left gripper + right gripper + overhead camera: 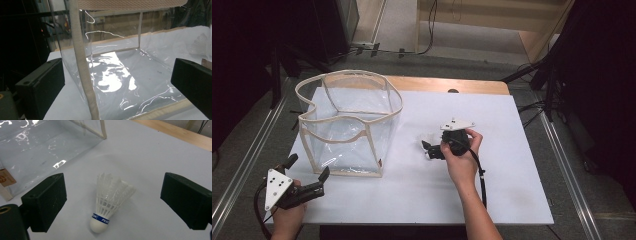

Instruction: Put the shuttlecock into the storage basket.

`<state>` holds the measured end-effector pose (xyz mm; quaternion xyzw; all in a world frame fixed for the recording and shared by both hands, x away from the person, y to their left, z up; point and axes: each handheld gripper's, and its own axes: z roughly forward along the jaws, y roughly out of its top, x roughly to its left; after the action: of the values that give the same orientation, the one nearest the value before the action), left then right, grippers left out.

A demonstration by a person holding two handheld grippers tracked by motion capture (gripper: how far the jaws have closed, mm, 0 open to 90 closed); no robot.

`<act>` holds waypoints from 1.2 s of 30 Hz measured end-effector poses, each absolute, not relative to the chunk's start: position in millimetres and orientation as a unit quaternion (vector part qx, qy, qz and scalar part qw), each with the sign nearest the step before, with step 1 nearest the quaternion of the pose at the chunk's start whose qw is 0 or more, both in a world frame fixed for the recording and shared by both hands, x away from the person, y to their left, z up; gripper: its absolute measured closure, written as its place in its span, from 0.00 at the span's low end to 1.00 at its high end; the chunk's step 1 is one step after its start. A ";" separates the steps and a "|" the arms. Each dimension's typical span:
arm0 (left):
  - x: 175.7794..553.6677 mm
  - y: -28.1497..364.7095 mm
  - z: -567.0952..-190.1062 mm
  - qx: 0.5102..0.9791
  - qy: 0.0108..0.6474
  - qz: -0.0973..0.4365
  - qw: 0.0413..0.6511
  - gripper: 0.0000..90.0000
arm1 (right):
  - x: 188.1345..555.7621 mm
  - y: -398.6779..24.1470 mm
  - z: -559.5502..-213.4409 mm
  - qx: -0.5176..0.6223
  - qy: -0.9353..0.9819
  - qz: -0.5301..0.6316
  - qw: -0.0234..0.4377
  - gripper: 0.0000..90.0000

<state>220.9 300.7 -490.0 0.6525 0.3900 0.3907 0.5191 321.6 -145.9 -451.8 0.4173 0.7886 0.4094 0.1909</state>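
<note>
White sheeting covers the counter (512, 165), with a strip of bare wood showing along its far edge and dark floor and stands beyond. On it lies a white plastic shuttlecock (110, 200), on its side, between the spread jaws of the right hand-held gripper (113, 202) and touching neither pad. That hand-held gripper is open, with clear counter on both sides of the shuttlecock. In the high view the shuttlecock (428, 140) sits just ahead of the right hand-held gripper (432, 150), to the right of a clear plastic bag (349, 122) with cream fabric trim that stands open-topped on the counter.

In the right gripper view, the shuttlecock's long axis runs from the rounded cork end with its blue band, nearest the camera, up and slightly right to the flared skirt, which points away from the hand-held gripper (toward the counter's far side).

The likely trouble is the grip itself. Jaws closing across the skirt could crush or spring the thin ribs, and a pad meeting the round cork off-centre might squirt it sideways, since it is light and free to roll.

The left hand-held gripper (117, 82) is also open, straddling the bag's trimmed corner (82, 75) without pinching it; the bag may shift or sag if knocked.
</note>
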 end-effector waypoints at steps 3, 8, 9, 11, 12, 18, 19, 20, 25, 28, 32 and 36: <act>220.9 300.7 -490.0 0.652 0.390 0.391 0.520 0.00 | 322.7 -143.5 -452.4 0.416 0.792 0.406 0.188 0.05; 220.9 300.6 -490.1 0.652 0.390 0.391 0.519 0.00 | 324.5 -141.3 -454.0 0.418 0.796 0.397 0.185 0.06; 220.9 300.7 -490.0 0.652 0.391 0.391 0.519 0.00 | 325.1 -140.7 -454.7 0.420 0.797 0.393 0.184 0.09; 220.9 300.6 -490.1 0.652 0.391 0.391 0.520 0.00 | 325.5 -139.5 -456.2 0.423 0.799 0.385 0.184 0.12; 220.8 300.7 -490.0 0.652 0.390 0.391 0.519 0.00 | 326.0 -138.9 -457.0 0.424 0.800 0.382 0.183 0.12; 220.9 300.6 -490.1 0.652 0.390 0.391 0.520 0.00 | 328.3 -136.2 -460.2 0.428 0.805 0.370 0.177 0.12; 220.9 300.6 -490.1 0.652 0.390 0.391 0.519 0.00 | 328.5 -135.8 -460.7 0.431 0.805 0.368 0.176 0.12; 220.9 300.5 -490.1 0.652 0.390 0.391 0.519 0.00 | 328.8 -135.5 -461.2 0.432 0.806 0.365 0.175 0.12; 221.0 300.8 -490.1 0.652 0.390 0.390 0.520 0.00 | 331.3 -134.6 -464.3 0.440 0.807 0.357 0.170 0.13; 221.0 300.6 -490.1 0.653 0.390 0.390 0.520 0.00 | 331.9 -133.5 -465.4 0.447 0.807 0.348 0.167 0.17; 221.0 300.7 -490.1 0.653 0.389 0.390 0.520 0.00 | 333.6 -133.2 -468.0 0.450 0.810 0.343 0.156 0.21; 221.1 300.6 -490.1 0.654 0.389 0.390 0.519 0.00 | 334.8 -132.0 -470.4 0.454 0.814 0.329 0.154 0.25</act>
<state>221.1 300.6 -490.1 0.6537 0.3886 0.3898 0.5192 334.8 -132.0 -470.4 0.4539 0.8136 0.3292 0.1536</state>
